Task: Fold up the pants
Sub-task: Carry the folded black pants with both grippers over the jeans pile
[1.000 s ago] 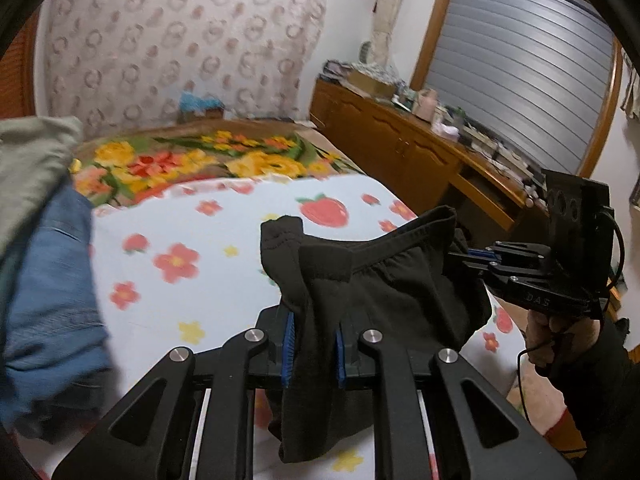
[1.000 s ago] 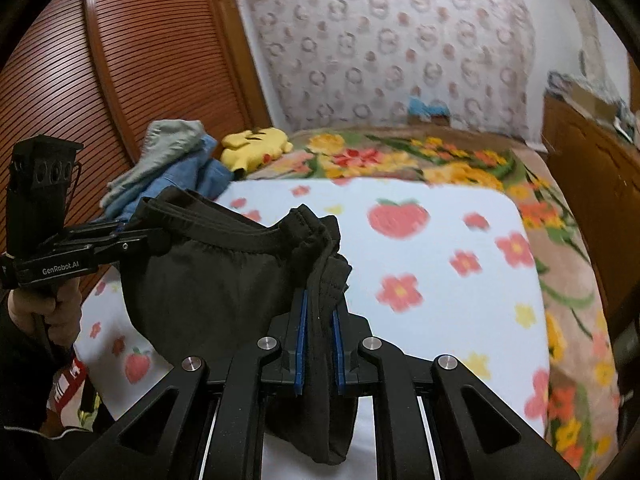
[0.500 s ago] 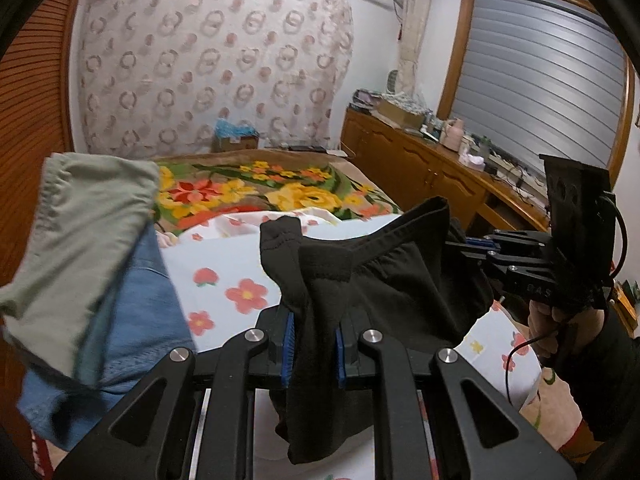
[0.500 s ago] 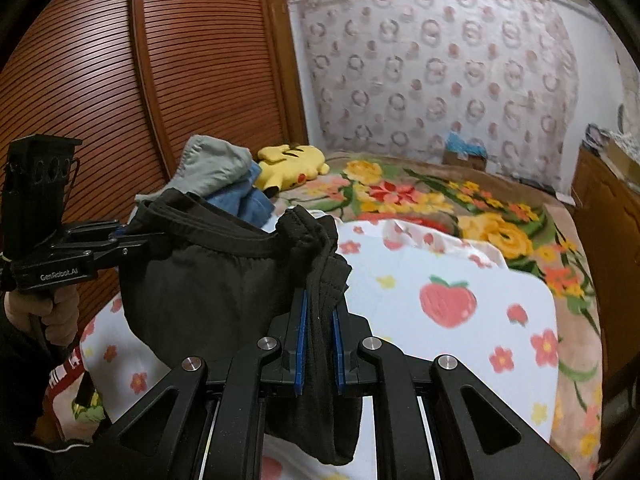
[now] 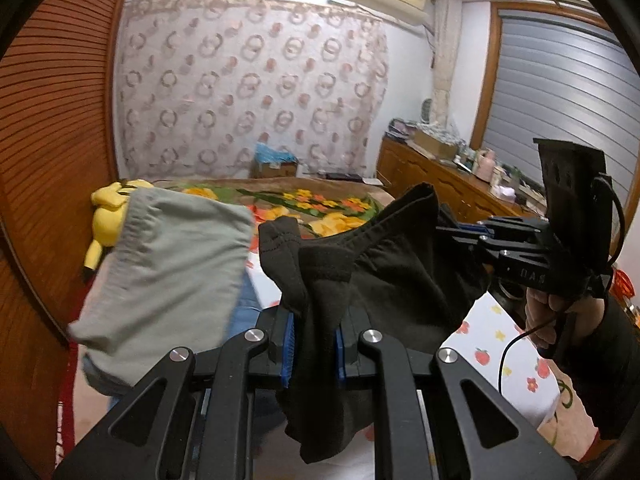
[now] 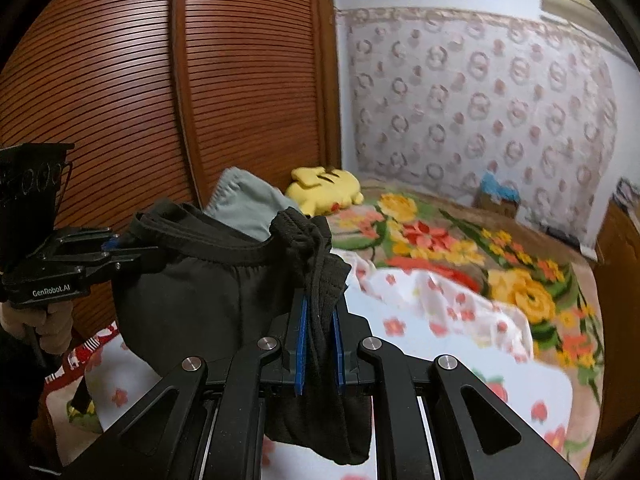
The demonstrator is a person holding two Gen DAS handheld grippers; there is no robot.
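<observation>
Black pants [image 5: 384, 276] are up in the air above the bed [image 6: 440, 320], stretched between my two grippers by the waistband. Going left to right in the left wrist view: slatted wooden wardrobe door [image 5: 52, 160], yellow plush toy [image 5: 106, 220] by it, grey-green garment [image 5: 168, 280] lying over blue denim [image 5: 244, 300], then my left gripper [image 5: 314, 344] clamped on one bunched end of the waistband, fabric hanging down past the blue pads [image 5: 289, 348]. Waistband sags across to my right gripper [image 5: 448, 232], which pinches the other end; my right hand [image 5: 548, 312] is on its handle. Wooden sideboard [image 5: 440, 184] behind, cluttered on top. Right wrist view matches: left gripper [image 6: 120, 254] holds the far end, right gripper [image 6: 320, 344] is closed on bunched cloth. Floral blanket [image 6: 480, 248] lies further up the bed.
</observation>
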